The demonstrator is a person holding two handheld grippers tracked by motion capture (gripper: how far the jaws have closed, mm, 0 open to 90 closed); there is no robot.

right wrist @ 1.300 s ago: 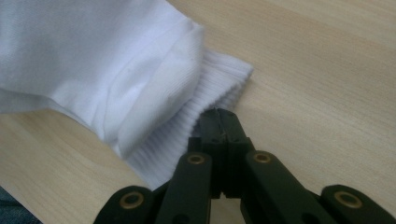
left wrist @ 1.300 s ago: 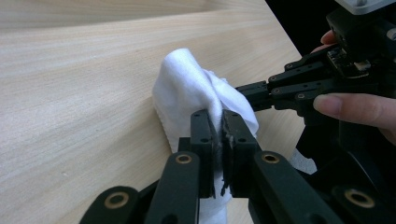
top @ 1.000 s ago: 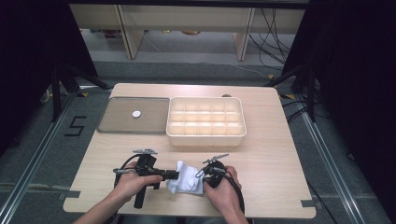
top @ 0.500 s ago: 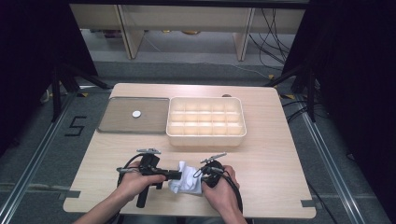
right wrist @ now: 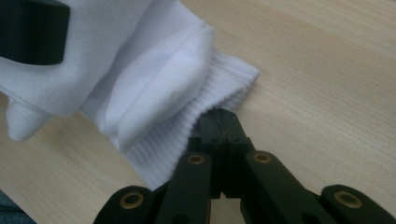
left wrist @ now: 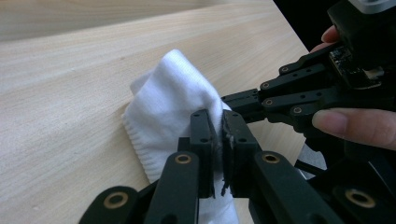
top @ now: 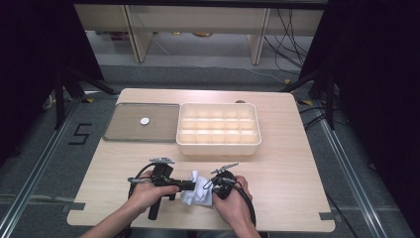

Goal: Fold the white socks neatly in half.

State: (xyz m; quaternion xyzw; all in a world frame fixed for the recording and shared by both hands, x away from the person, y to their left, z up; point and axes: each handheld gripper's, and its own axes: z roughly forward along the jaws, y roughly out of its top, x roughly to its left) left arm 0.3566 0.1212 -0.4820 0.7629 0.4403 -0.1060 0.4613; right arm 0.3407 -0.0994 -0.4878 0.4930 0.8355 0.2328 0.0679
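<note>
Near the table's (top: pixel 277 163) front edge, your left gripper (left wrist: pixel 217 135) and right gripper (right wrist: pixel 219 122) each pinched the white sock (top: pixel 198 191) with closed fingers.

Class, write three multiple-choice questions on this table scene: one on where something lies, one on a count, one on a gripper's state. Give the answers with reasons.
1. Where does the white sock lie?
A. in the compartment box
B. on the table's near edge, between the two grippers
C. on the tray

2. How many small round discs lie on the grey tray?
A. one
B. three
C. five

3. What is the right gripper doing?
A. standing wide open
B. shut on the sock's ribbed cuff
C. holding the tray

Answers:
1 B, the high view shows it between the left gripper and the right.
2 A, a single white disc.
3 B, its jaws pinch the cuff.
</note>
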